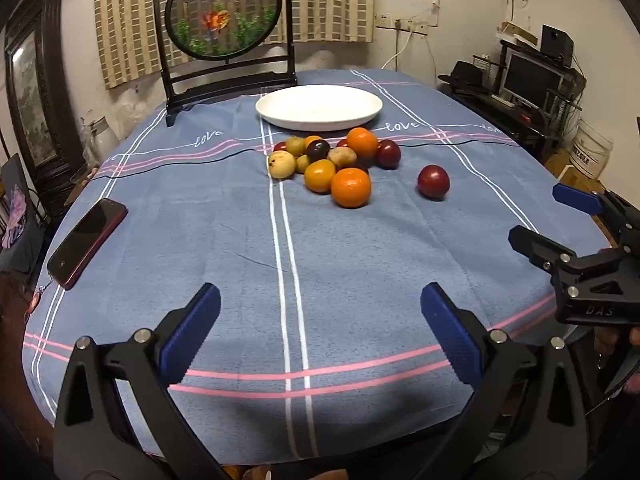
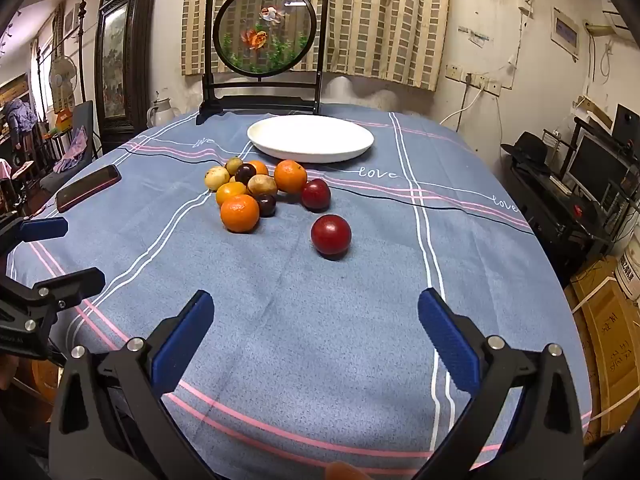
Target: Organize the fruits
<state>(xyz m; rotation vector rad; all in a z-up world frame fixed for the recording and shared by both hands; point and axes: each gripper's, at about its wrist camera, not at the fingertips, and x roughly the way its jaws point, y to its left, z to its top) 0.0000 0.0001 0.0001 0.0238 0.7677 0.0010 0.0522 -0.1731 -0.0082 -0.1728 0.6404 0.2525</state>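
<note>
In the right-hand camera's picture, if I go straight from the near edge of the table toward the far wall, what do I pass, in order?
Right gripper, jaws open → lone red plum → pile of fruit → white plate → round goldfish screen.

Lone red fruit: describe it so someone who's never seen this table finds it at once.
Start at the white plate at the far end of the blue tablecloth; just in front of it lies a pile of fruit. The lone red fruit sits nearer than the pile and to its right, on bare cloth. It is the only fruit touching no other: round, dark red, glossy.
</note>
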